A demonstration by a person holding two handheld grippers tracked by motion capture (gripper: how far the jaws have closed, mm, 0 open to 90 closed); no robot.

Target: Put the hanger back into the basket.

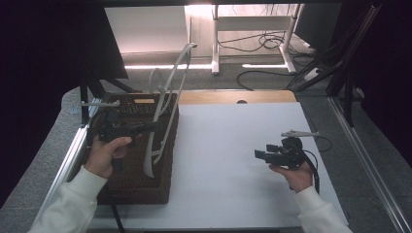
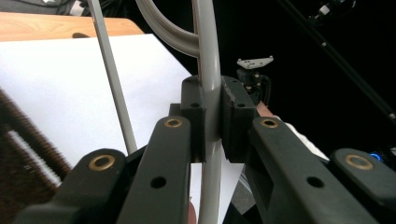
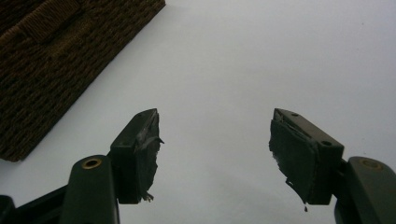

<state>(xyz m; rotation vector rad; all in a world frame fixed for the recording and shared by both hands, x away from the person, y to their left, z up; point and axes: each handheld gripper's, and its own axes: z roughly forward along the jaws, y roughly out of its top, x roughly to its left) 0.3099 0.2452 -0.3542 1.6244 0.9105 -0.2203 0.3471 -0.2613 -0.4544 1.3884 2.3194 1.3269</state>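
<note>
A grey clothes hanger (image 1: 167, 97) stands tilted above a brown woven basket (image 1: 141, 179) at the table's left. My left gripper (image 1: 154, 125) is shut on one of its thin bars, about halfway up. In the left gripper view the pads (image 2: 236, 116) squeeze the hanger (image 2: 208, 56) bar from both sides, with my left gripper (image 2: 212, 116) pointing across the table. My right gripper (image 1: 260, 155) is held above the white table (image 1: 228, 141) at the right, open, pointing left. Nothing lies between its jaws in the right gripper view (image 3: 215, 140).
The basket (image 3: 51, 60) fills the left front of the table, its corner near the right gripper's line of sight. A wooden strip (image 1: 233, 97) runs along the table's far edge. Beyond the table are metal legs and cables on the floor. The right gripper (image 2: 254, 77) appears far off.
</note>
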